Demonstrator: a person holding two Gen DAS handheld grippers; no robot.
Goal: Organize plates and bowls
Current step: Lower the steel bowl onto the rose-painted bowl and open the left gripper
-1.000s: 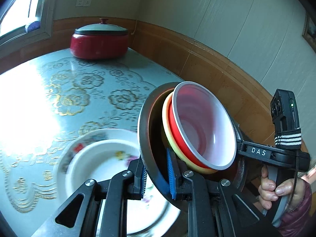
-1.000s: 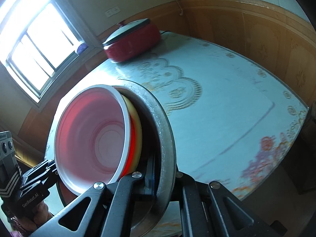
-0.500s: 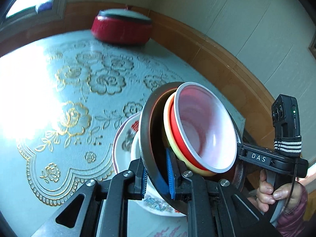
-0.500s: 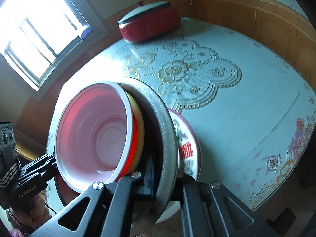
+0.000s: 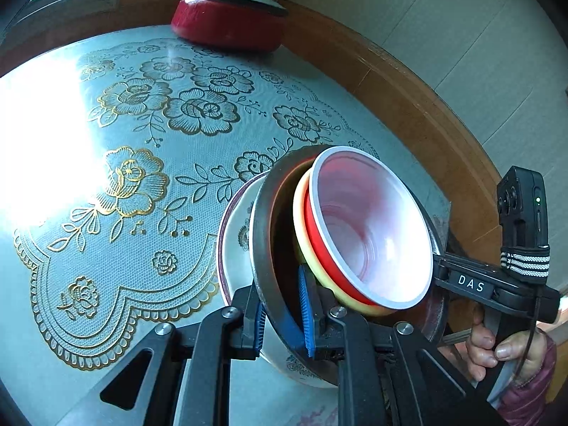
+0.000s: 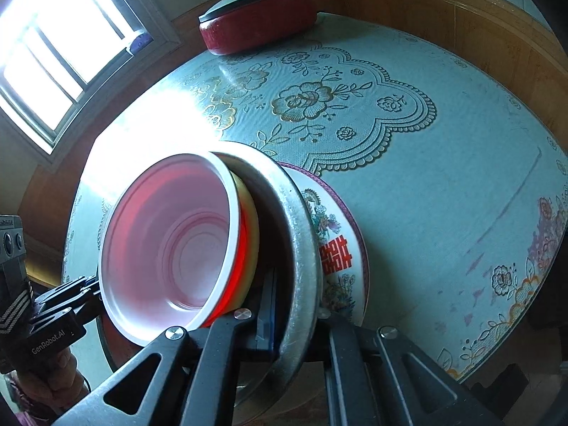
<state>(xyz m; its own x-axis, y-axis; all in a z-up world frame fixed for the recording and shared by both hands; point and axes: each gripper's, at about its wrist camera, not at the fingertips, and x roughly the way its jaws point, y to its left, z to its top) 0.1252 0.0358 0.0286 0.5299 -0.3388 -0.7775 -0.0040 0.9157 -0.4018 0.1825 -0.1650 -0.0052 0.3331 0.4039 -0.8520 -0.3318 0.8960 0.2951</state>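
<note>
Two hand-held grippers are shown clamped on opposite rims of one metal basin [image 5: 264, 234], held tilted over a decorated plate [image 6: 337, 248] lying on the tabletop [image 5: 117, 259] near its front edge. Nested in the basin are a yellow bowl [image 5: 301, 220] and a red bowl [image 5: 372, 227] with white lining. The left hand-held gripper [image 5: 282, 314] is seen pinching the rim between blue pads. The right hand-held gripper [image 6: 280, 305] is closed narrowly on the far rim. The red double-happiness motif on the plate is visible only in the right wrist view; in the left, most of the plate is hidden behind the basin. A red lidded pot [image 6: 255, 17] is set at the far edge, below a window [image 6: 53, 53]. A hand [image 5: 497, 348] is cut off at the frame border.
</note>
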